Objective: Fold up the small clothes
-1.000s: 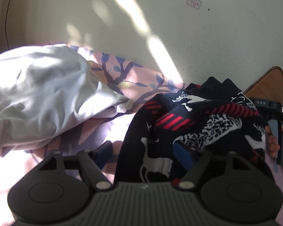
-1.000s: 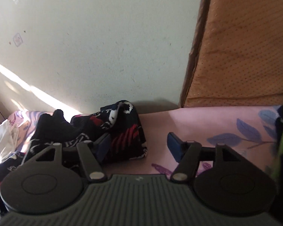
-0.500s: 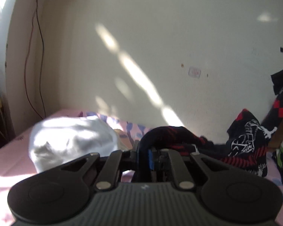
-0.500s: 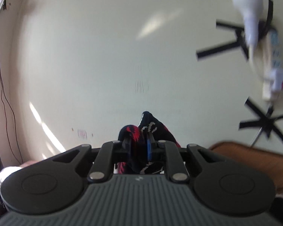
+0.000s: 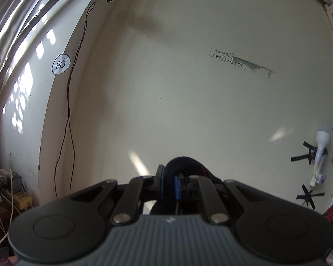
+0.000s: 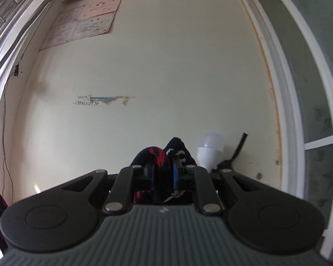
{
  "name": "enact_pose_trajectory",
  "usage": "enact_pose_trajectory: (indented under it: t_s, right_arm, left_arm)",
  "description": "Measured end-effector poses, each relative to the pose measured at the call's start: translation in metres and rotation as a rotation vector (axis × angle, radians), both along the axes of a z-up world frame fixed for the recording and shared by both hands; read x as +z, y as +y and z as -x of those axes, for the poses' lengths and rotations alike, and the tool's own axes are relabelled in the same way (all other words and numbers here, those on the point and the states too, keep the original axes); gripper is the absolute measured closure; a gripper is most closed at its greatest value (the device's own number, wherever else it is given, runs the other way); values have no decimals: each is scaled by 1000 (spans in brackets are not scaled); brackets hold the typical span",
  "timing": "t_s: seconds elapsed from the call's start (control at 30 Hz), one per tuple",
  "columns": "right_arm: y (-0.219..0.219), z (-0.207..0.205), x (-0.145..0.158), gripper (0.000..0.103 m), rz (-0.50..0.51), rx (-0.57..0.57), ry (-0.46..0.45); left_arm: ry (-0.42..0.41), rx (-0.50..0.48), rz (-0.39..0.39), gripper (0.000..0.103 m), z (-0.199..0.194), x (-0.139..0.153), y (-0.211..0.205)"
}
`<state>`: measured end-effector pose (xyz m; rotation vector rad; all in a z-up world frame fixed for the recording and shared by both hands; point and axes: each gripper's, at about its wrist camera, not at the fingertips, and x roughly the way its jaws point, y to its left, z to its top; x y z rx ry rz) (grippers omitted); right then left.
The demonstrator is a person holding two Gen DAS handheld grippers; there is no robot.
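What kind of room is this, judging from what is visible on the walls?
Probably a plain room in a home. The painted wall carries taped paper notices, a loose cable and a white bulb taped up. A glazed door or window frame stands at the right.

Left claw (image 5: 169,182) and right claw (image 6: 163,176) both clamped, pointing level.

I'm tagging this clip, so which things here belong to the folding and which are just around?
Job:
garment, dark, red-and-white pattern
left gripper, shut on it
right gripper, shut on it

Just around:
bulb
cable
papers
"90" sticker
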<state>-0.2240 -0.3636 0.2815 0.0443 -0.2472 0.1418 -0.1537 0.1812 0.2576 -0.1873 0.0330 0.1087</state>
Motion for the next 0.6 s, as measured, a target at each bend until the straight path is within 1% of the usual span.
enact_pose_trajectory:
  t_s: [0.03, 0.07, 0.1, 0.13, 0.17, 0.2, 0.27, 0.3, 0.33, 0.37, 0.4, 0.43, 0.5, 0.57, 0.6]
  right_arm:
    - [-13, 4, -9, 81, -6, -15, 43]
    - [-27, 10, -22, 70, -20, -14, 103]
    - [-41, 13, -36, 43, -36, 8, 182]
    - [-57, 15, -54, 28, -49, 48, 275]
    - [-71, 16, -74, 17, -68, 66, 344]
    - [-81, 17, -96, 17, -88, 55, 392]
    - [-91, 9, -133, 17, -164, 12, 449]
    - [-93, 0, -147, 17, -204, 33, 488]
    - [-92, -10, -160, 18, -237, 64, 525]
    - [-87, -23, -175, 18, -267, 102, 563]
    - [-77, -39, -185, 20, -274, 143, 601]
    - [-62, -58, -194, 22, -268, 195, 643]
    - [-23, -93, -207, 34, -221, 323, 723]
    - [24, -119, -218, 37, -124, 440, 780]
    - [49, -126, -223, 38, -53, 488, 795]
  left_arm:
    - [18, -7, -22, 95, 8, -8, 0]
    - [38, -17, -36, 95, 16, -19, -2]
    - [60, -31, -39, 95, 22, -31, -3]
    - [87, -45, -30, 95, 29, -47, -2]
    - [120, -59, -12, 95, 35, -64, -2]
    - [163, -76, 17, 95, 37, -83, -1]
    - [258, -96, 94, 95, 39, -123, 1]
    - [310, -98, 129, 95, 38, -143, 0]
    - [344, -87, 146, 95, 37, -156, -1]
    - [368, -62, 149, 95, 38, -166, -3]
    - [372, -42, 153, 95, 40, -173, -4]
    - [365, -38, 159, 95, 43, -174, -4]
    - [341, -18, 149, 95, 52, -171, -4]
    - [338, -6, 129, 95, 57, -170, -5]
    - [345, 0, 121, 95, 60, -172, -7]
